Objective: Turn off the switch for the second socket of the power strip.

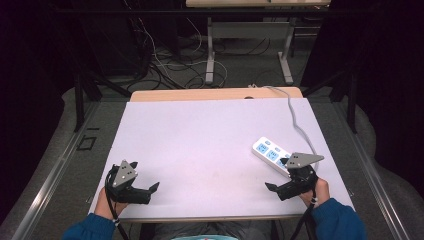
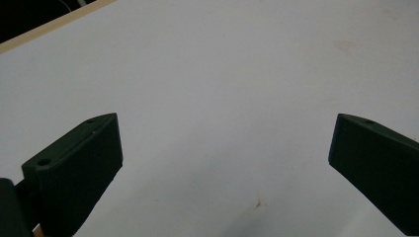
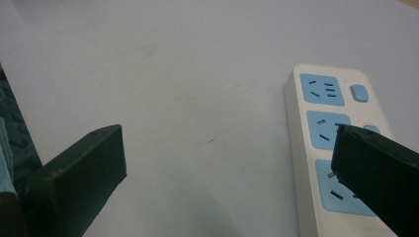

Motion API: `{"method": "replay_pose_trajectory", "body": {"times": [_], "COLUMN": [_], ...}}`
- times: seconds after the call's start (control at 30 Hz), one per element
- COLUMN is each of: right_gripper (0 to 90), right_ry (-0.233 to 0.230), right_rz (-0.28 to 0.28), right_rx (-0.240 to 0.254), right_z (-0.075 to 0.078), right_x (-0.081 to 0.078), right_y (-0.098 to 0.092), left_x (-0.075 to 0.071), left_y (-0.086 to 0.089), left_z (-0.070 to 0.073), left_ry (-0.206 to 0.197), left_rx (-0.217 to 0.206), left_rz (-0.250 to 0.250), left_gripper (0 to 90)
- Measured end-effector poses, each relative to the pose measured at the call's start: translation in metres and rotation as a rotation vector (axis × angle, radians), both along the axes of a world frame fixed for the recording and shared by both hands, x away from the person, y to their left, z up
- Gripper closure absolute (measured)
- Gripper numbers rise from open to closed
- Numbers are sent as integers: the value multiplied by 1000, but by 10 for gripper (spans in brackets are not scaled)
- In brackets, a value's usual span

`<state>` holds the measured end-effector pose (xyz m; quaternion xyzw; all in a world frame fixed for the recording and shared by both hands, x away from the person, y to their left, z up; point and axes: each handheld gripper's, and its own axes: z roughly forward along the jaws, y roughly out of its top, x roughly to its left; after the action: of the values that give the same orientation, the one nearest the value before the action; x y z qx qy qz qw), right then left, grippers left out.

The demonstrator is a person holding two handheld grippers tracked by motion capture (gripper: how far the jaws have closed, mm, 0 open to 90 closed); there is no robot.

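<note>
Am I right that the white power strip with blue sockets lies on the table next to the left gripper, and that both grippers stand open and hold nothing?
Not quite: the power strip lies beside the right gripper, not the left gripper, as the high view shows. The rest holds: both grippers stand open and hold nothing, and the strip rests on the table.

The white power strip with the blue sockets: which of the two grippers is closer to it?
The right. The right gripper sits just beside the near end of the power strip, jaws open and empty. The left gripper rests at the opposite side of the table, also open, far from the strip.
</note>
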<state>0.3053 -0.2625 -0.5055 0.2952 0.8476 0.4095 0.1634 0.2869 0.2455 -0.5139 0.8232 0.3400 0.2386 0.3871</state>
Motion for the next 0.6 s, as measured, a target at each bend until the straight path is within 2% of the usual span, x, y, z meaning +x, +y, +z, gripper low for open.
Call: {"method": "replay_pose_trajectory", "body": {"times": [0.3,0.37,0.43,0.6], "right_gripper": [0,0,0,0], "right_ry": [-17,-20,-35,-28], "right_rz": [0,-20,-9,-21], "right_rx": [-4,-8,-9,-7], "right_z": [4,5,7,12], "right_x": [1,1,2,4], "right_y": [1,2,2,1], "left_x": [0,0,0,1], "left_y": [0,0,0,-2], "left_z": [1,0,0,-1], "left_ry": [-3,-2,-2,-2], "left_rx": [5,2,5,12], "left_rz": [-6,-3,-5,0], "left_gripper": [2,2,2,2]}}
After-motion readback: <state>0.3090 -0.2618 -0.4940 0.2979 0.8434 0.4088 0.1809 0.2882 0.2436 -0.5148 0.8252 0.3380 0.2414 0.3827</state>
